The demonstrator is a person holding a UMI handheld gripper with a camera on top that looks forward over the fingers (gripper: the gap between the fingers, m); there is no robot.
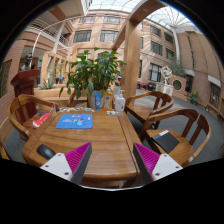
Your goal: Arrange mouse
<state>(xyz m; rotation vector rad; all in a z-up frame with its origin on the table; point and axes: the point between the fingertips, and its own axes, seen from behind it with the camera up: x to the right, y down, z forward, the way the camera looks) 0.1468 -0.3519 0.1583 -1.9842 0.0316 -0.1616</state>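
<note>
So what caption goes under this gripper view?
Open claw above a wooden table, blue mousepad and plant beyond.

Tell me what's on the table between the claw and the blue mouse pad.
Nothing: in the gripper view, only bare wooden table lies between the open claw and the blue mouse pad. The black mouse sits off to the side.
</note>
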